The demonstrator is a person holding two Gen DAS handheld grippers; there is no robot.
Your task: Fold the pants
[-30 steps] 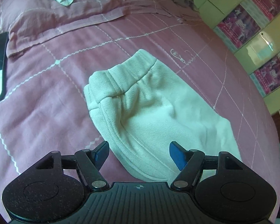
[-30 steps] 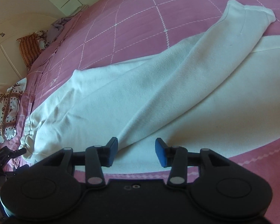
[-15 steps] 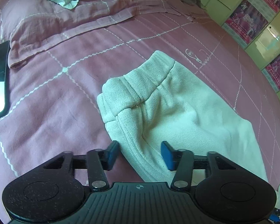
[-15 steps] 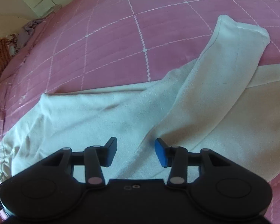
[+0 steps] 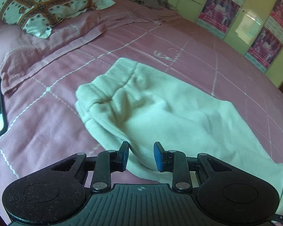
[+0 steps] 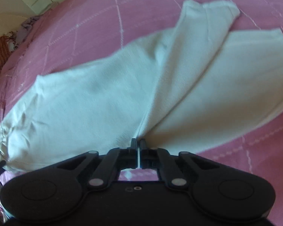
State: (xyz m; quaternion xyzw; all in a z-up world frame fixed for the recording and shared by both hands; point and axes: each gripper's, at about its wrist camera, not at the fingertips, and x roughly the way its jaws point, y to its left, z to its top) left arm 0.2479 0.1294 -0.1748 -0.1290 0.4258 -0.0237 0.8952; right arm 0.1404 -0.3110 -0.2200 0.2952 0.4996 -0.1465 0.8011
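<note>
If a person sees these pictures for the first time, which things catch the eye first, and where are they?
The white pants stand out most, spread across the middle of the pink bedspread. The right tongs are shut on the fabric at the near edge, near where the two legs part, while the left tongs are open around the near edge close to the waistband. A patterned pillow lies at the far left corner of the bed.
</note>
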